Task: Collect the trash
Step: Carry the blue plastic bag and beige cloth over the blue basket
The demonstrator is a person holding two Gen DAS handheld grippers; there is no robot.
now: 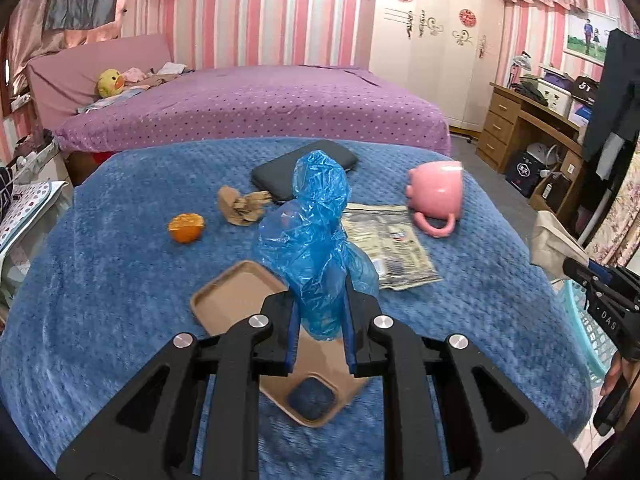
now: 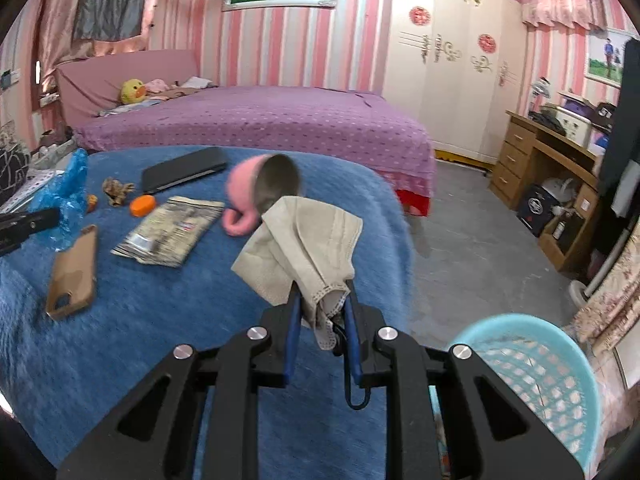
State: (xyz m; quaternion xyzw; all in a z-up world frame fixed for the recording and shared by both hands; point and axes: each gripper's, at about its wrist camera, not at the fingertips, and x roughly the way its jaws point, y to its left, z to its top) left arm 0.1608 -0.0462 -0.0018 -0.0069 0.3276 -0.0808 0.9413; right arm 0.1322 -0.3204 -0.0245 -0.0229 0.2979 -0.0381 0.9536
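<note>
My left gripper (image 1: 320,300) is shut on a crumpled blue plastic bag (image 1: 316,232), which stands up above the blue blanket (image 1: 100,280). My right gripper (image 2: 322,300) is shut on a beige face mask (image 2: 304,252), held over the blanket's right edge. On the blanket lie an orange peel (image 1: 186,227), a crumpled brown paper scrap (image 1: 242,206) and an empty snack wrapper (image 1: 390,248). The same blue bag (image 2: 66,196) and left gripper's body show at the far left of the right wrist view. A light-blue mesh basket (image 2: 532,376) stands on the floor at the lower right.
A tan phone case (image 1: 240,304), a black phone (image 1: 304,168) and a tipped pink mug (image 1: 438,196) also lie on the blanket. Behind is a purple bed (image 1: 260,100). A wooden desk (image 2: 560,168) and white wardrobe (image 2: 452,72) stand at the right, with grey floor between.
</note>
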